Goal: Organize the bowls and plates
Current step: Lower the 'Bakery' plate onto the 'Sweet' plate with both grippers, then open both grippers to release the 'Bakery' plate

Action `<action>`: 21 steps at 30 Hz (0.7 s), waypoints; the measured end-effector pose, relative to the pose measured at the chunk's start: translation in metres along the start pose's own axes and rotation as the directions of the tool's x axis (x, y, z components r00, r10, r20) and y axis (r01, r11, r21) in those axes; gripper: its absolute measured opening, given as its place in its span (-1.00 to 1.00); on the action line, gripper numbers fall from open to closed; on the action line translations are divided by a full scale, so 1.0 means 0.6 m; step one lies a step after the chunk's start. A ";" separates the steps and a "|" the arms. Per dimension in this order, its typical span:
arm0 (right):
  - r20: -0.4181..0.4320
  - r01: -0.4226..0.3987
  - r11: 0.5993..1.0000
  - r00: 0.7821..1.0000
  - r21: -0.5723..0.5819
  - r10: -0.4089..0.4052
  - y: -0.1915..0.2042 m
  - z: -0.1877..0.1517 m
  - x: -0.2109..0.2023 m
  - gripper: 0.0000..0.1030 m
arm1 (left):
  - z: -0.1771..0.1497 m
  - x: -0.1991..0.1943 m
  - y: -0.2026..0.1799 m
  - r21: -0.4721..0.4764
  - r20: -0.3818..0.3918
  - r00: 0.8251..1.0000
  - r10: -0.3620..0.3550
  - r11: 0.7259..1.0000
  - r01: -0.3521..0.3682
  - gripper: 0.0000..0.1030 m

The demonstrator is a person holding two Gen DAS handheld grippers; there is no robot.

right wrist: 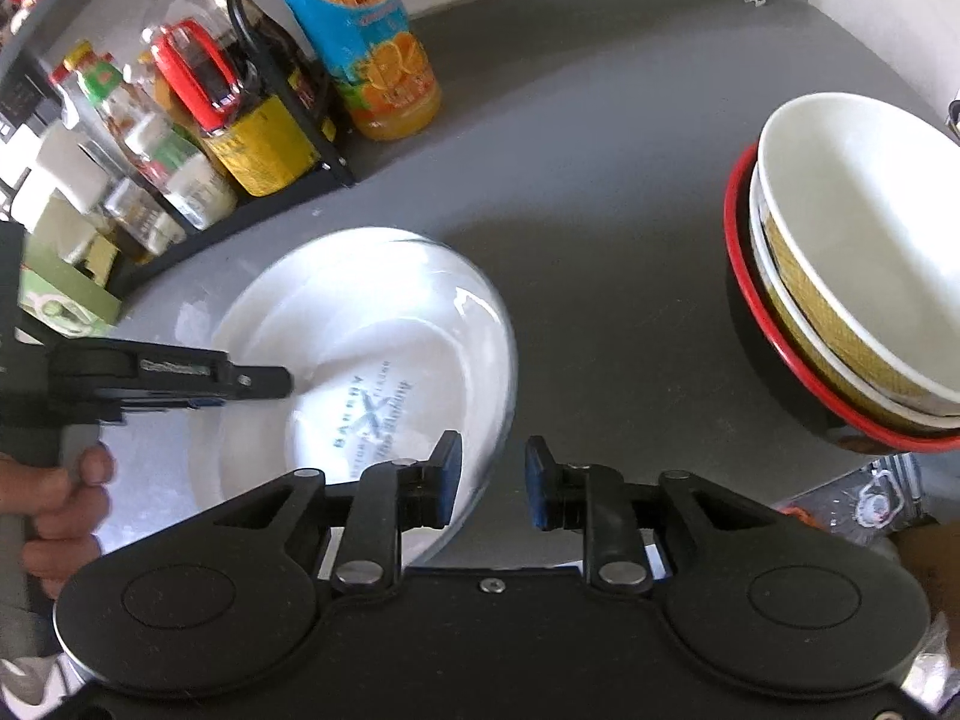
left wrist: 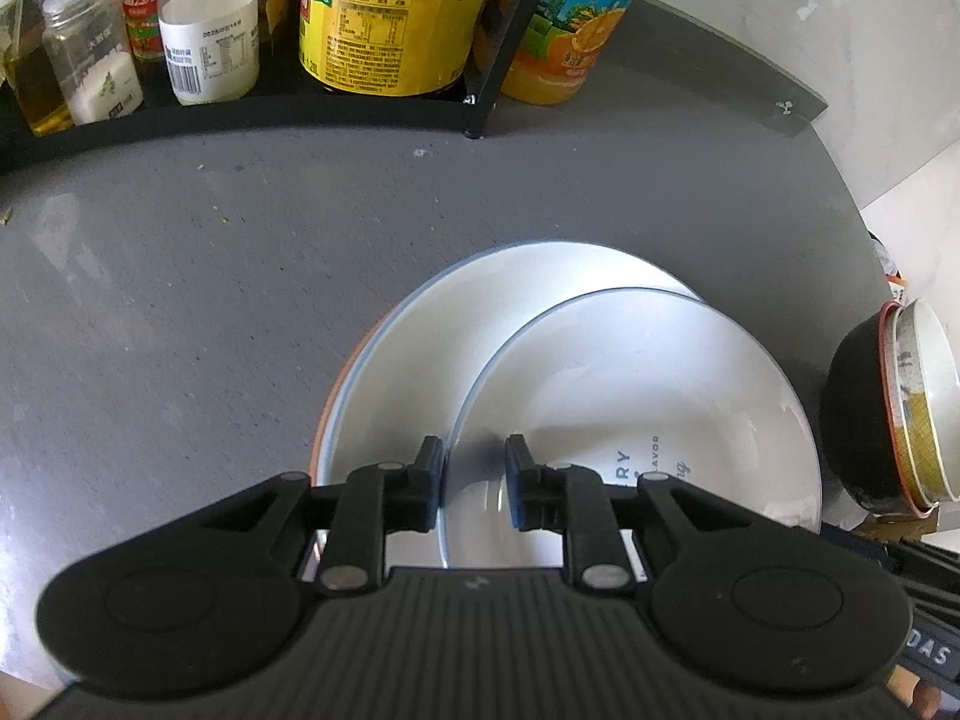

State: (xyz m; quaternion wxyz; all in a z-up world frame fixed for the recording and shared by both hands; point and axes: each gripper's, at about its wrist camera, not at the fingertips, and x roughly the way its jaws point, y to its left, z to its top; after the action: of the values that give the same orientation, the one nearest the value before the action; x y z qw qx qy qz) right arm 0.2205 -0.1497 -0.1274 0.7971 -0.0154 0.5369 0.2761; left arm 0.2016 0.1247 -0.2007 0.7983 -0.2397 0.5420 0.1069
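Observation:
Two white plates lie overlapped on the grey counter (left wrist: 210, 276). The lower plate (left wrist: 390, 372) has an orange underside; the upper plate (left wrist: 636, 384), with grey lettering, sits shifted to the right on it. My left gripper (left wrist: 475, 483) is open, and the upper plate's left rim runs between its fingers, close to the left pad. In the right wrist view the plates (right wrist: 372, 324) look blurred. My right gripper (right wrist: 492, 483) is open at their near right rim. The left gripper (right wrist: 258, 381) reaches over them from the left. A stack of bowls (right wrist: 852, 252) stands to the right.
The bowl stack (left wrist: 900, 408) is a black, red-rimmed bowl holding yellow-patterned white ones. A black rack (left wrist: 360, 105) of bottles and jars lines the back. An orange juice bottle (right wrist: 366, 42) stands beside it. A person's hand (right wrist: 60, 498) holds the left gripper's handle. The counter edge is at the right.

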 end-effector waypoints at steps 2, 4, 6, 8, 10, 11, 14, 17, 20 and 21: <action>-0.009 -0.006 1.000 1.000 0.007 0.006 -0.001 -0.001 0.009 -0.54 | 0.000 -0.001 -0.001 0.010 0.004 1.000 0.009 1.000 -0.009 -0.62; -0.014 -0.003 1.000 1.000 -0.003 0.003 0.002 0.000 0.017 -0.52 | 0.001 -0.004 0.000 0.025 0.013 1.000 0.021 0.999 -0.021 -0.63; -0.020 -0.004 1.000 1.000 -0.005 0.004 0.003 0.000 0.024 -0.48 | 0.001 -0.006 0.001 0.037 0.022 0.999 0.029 0.999 -0.030 -0.64; -0.022 -0.002 1.000 1.000 -0.004 0.002 0.003 -0.001 0.030 -0.42 | 0.003 -0.008 0.003 0.041 0.024 0.999 0.033 0.999 -0.034 -0.66; -0.023 0.000 1.000 1.000 -0.008 0.000 0.003 -0.001 0.034 -0.37 | 0.005 -0.010 0.006 0.041 0.023 0.999 0.034 0.999 -0.034 -0.67; -0.024 0.000 1.000 1.000 -0.009 -0.001 0.003 -0.001 0.036 -0.33 | 0.005 -0.010 0.007 0.041 0.022 0.999 0.035 0.999 -0.036 -0.67; -0.026 0.004 1.000 1.000 -0.017 -0.005 0.000 0.000 0.041 -0.24 | 0.004 -0.011 0.005 0.050 0.017 0.999 0.043 0.998 -0.044 -0.67; -0.030 0.008 1.000 1.000 -0.023 -0.009 0.000 0.003 0.044 -0.24 | 0.001 -0.012 0.002 0.057 0.006 0.998 0.058 0.997 -0.058 -0.67; -0.027 0.009 1.000 1.000 -0.014 -0.009 0.000 0.006 0.042 -0.24 | 0.004 -0.013 -0.004 0.068 -0.010 0.997 0.076 0.995 -0.075 -0.63; -0.022 0.003 1.000 1.000 -0.012 -0.004 0.000 0.008 0.039 -0.24 | 0.006 -0.016 -0.005 0.070 -0.007 0.997 0.082 0.994 -0.082 -0.62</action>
State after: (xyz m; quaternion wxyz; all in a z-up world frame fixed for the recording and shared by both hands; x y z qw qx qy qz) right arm 0.2309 -0.1384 -0.1459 0.7914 -0.0241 0.5441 0.2776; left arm 0.2020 0.1244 -0.1900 0.7984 -0.1899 0.5588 0.1195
